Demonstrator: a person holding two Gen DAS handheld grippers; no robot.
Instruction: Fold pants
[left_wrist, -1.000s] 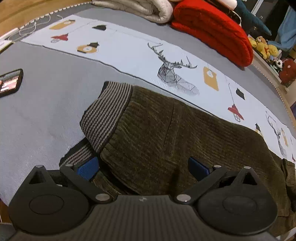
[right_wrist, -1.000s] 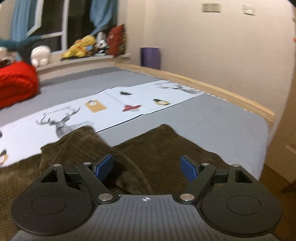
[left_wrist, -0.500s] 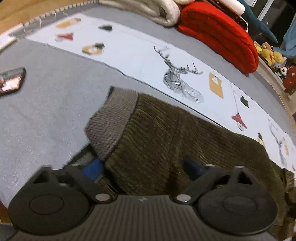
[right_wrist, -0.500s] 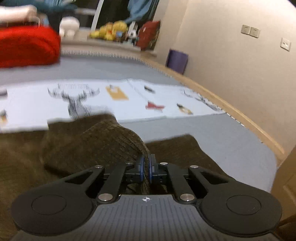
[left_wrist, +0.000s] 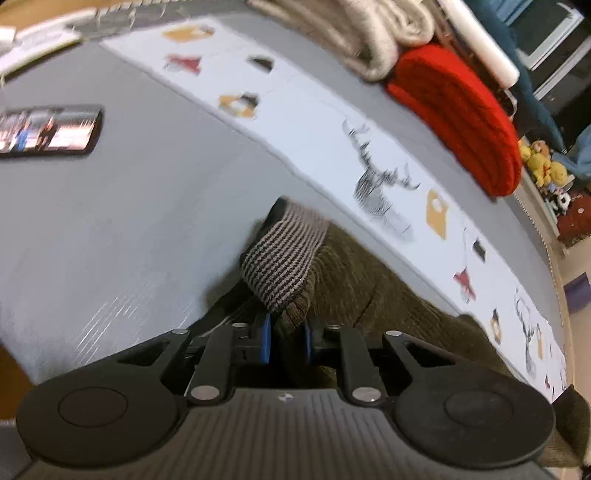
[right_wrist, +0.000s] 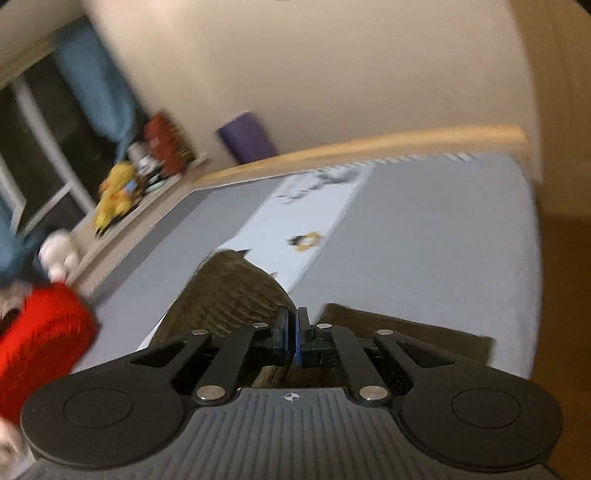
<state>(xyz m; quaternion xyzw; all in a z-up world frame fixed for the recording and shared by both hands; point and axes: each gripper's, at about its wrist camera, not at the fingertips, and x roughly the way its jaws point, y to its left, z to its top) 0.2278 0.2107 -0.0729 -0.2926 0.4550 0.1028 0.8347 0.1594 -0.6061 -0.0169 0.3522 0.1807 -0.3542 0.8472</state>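
Note:
Olive-brown ribbed pants (left_wrist: 369, 295) lie on the grey bed, their striped waistband (left_wrist: 284, 258) bunched up. My left gripper (left_wrist: 287, 332) sits at the waist, its jaws closing, and the blue pads (left_wrist: 265, 338) press on a fold of the waist fabric. In the right wrist view the pants (right_wrist: 229, 295) rise in a lifted hump by the leg end. My right gripper (right_wrist: 296, 321) is shut on that cloth, tilted and held above the bed. Another flat part of the pants (right_wrist: 406, 339) lies under it.
A phone (left_wrist: 48, 131) lies on the grey cover at the left. A white printed runner (left_wrist: 314, 122) crosses the bed behind the pants. Red (left_wrist: 458, 118) and beige (left_wrist: 351, 33) folded blankets sit at the back. Plush toys (right_wrist: 114, 195) line the sill; a wooden bed edge (right_wrist: 369, 144) bounds the far side.
Both grippers went from wide open to closed on the pants. The left drew the waistband into a bunch and shifted. The right rolled and rose, pulling the leg cloth up.

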